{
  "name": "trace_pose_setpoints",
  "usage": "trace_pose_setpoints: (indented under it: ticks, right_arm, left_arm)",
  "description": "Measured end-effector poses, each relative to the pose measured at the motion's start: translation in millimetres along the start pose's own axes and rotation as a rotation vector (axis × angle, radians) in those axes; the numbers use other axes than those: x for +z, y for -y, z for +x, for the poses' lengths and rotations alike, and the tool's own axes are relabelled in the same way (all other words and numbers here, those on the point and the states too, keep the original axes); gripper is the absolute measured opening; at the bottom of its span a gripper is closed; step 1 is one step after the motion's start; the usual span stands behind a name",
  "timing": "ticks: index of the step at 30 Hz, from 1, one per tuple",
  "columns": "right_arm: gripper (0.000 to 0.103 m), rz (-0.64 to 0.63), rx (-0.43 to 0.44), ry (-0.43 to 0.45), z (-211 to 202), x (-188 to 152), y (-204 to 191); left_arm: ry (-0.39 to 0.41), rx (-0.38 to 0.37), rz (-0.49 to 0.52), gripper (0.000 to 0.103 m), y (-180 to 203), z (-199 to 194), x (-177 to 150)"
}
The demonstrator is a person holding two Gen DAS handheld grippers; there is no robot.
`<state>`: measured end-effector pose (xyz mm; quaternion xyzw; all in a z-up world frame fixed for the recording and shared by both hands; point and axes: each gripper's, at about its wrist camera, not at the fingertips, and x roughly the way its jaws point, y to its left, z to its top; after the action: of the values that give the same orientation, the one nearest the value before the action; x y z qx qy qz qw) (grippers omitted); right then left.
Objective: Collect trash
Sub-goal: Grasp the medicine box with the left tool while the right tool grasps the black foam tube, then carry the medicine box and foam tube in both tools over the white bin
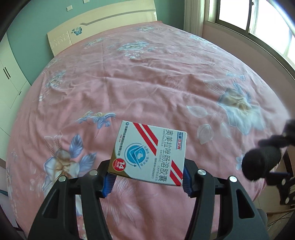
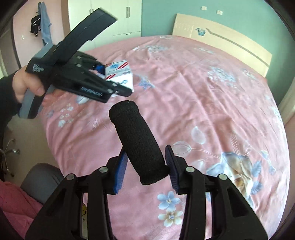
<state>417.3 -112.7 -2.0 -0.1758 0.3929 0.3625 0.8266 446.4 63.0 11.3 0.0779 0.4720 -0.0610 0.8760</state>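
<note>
Two grippers up over a bed (image 1: 147,77) with a pink flowered cover, each holding one piece of trash. Left gripper (image 1: 147,177): fingers (image 1: 108,181) set fairly wide, blue pads pressed on both short ends of a white medicine box (image 1: 150,152) with red stripes, a blue round logo and Chinese print. Box held flat, printed face up, clear of the cover, tilted a little down toward the left finger. Same box (image 2: 119,73) seen from the right wrist view, sticking out past the left gripper (image 2: 103,73), with a bare hand (image 2: 27,83) wrapped on the grey handle at left. Right gripper (image 2: 145,166): fingers (image 2: 120,171) at middling width, closed on the lower end of a black foam roll (image 2: 138,140); roll standing up and leaning left, top end well beyond the fingertips, off the bed. Same roll (image 1: 261,162) at the right edge of the left wrist view, blurred, round end facing the lens. Box and roll near one another but apart. Cream headboard (image 1: 103,27) with a blue flower at the far end of the bed, white wardrobe (image 2: 110,16) behind, window (image 1: 258,22) on the right side, grey chair (image 2: 42,181) at the bed's near corner.
</note>
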Motion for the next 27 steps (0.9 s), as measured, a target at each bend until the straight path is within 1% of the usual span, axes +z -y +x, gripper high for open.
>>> trace_pose_setpoints:
  ticks: [3,7,14,20,24,27]
  right_arm:
    - [0.042,0.046,-0.054,0.04,-38,1,-7]
    - [0.042,0.055,-0.123,0.06,-81,-4,-24]
    - [0.042,0.056,-0.191,0.102,-144,-16,-59]
    - [0.042,0.081,-0.219,0.123,-176,-30,-84]
    - [0.042,0.091,-0.234,0.124,-185,-39,-98]
    - [0.042,0.1,-0.235,0.118,-185,-47,-106]
  left_arm:
    - [0.04,0.015,0.012,0.06,8,-43,-15]
    - [0.096,0.034,0.056,0.06,26,-96,-33]
    - [0.169,0.053,0.109,0.06,53,-167,-68]
    - [0.196,0.064,0.132,0.06,69,-198,-97]
    - [0.196,0.068,0.146,0.06,77,-206,-115]
    - [0.191,0.065,0.153,0.06,81,-207,-129]
